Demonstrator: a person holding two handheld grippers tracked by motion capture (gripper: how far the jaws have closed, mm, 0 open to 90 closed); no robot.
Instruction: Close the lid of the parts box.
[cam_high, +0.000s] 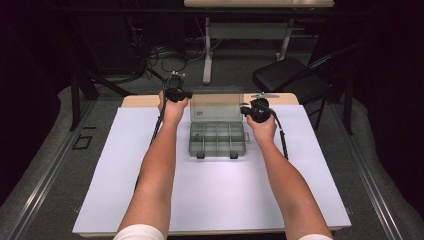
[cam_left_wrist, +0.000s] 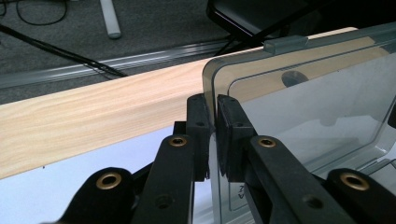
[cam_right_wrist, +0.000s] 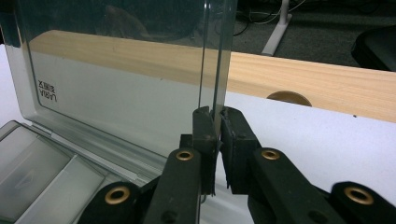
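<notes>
A clear grey compartment box (cam_high: 217, 141) sits mid-table with its lid (cam_high: 216, 105) standing upright. My left gripper (cam_high: 186, 95) is shut on the lid's left edge, and in the left gripper view the lid (cam_left_wrist: 317, 102) runs between the pads of that gripper (cam_left_wrist: 212, 105). My right gripper (cam_high: 245, 109) is shut on the lid's right edge. In the right gripper view the thin lid edge (cam_right_wrist: 215, 56) rises from between the pads of that gripper (cam_right_wrist: 215, 114), with the box's compartments (cam_right_wrist: 42, 172) at lower left.
The box rests on a white sheet (cam_high: 215, 195) covering a wooden table, whose far edge (cam_left_wrist: 93, 116) shows bare wood. Behind the table are a black chair (cam_high: 285, 75), a desk's white legs (cam_high: 207, 50) and floor cables (cam_high: 165, 55).
</notes>
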